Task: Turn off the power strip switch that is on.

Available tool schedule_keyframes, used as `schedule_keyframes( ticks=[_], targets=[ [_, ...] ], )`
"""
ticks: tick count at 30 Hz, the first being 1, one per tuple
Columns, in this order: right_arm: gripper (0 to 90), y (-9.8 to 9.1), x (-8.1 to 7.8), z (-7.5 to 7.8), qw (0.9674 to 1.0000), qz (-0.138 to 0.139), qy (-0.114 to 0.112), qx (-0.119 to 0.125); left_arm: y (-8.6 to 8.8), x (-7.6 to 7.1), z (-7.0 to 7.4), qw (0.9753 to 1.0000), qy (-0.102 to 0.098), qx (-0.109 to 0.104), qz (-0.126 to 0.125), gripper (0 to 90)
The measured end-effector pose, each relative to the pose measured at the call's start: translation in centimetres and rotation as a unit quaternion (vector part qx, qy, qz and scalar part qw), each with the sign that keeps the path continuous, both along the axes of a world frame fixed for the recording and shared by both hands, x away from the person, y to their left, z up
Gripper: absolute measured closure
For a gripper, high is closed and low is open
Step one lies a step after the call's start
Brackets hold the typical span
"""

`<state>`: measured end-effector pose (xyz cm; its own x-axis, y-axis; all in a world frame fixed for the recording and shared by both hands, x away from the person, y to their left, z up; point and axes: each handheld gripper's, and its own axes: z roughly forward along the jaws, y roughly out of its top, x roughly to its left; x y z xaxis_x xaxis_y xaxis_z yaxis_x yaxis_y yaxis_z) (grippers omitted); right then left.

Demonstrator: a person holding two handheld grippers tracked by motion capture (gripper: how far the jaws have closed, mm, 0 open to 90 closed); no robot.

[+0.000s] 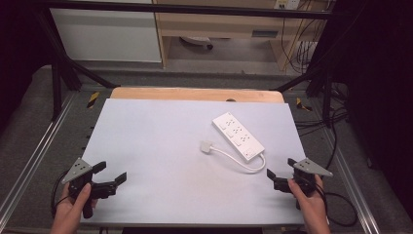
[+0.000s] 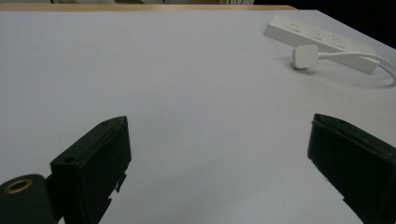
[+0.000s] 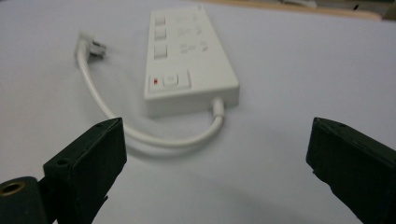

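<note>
White power strip right of centre on pale surface, its cord looping to plug, left gripper lower left, right gripper lower right, both wide open, empty.

**Your two black claws and bare forearms**

Your left claw is matte black, with two blocky jaws and a grey three-cornered plate on top that carries small dark screw holes. A black cable loops from its body. Your right claw is built the same: black body, grey three-cornered plate, and a black cable curling away behind it. Up close, in the gripper views, each jaw is a thick, flat-faced black block with a small round hole near its tip, and a brass-coloured ring sits at the base of one jaw. Your left hand and right hand wear no gloves, and no sleeves cover your forearms.
</note>
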<state>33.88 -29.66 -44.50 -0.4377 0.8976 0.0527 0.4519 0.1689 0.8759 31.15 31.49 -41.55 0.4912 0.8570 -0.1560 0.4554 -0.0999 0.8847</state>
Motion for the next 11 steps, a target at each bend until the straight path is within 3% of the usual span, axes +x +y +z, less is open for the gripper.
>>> schedule_keyframes(
  ticks=[3,4,8,11],
  targets=[
    [5.0,0.46,0.31,-0.46,0.9997,0.003,0.019,-0.016,-0.01,0.01,0.0,1.0,0.0,0.0,0.0,6.0],
    [4.3,0.75,0.54,-0.79,0.9989,0.002,0.042,-0.023,0.01,0.0,0.01,1.0,0.0,0.0,0.0,6.0],
    [4.6,0.88,0.59,-1.06,0.9972,0.008,0.066,-0.034,0.06,0.04,-0.04,1.0,0.001,0.0,0.001,6.1],
    [4.7,0.11,0.48,-0.67,0.9977,-0.019,0.054,-0.035,0.0,0.07,-0.06,1.0,0.002,0.001,0.001,6.0]
  ],
)
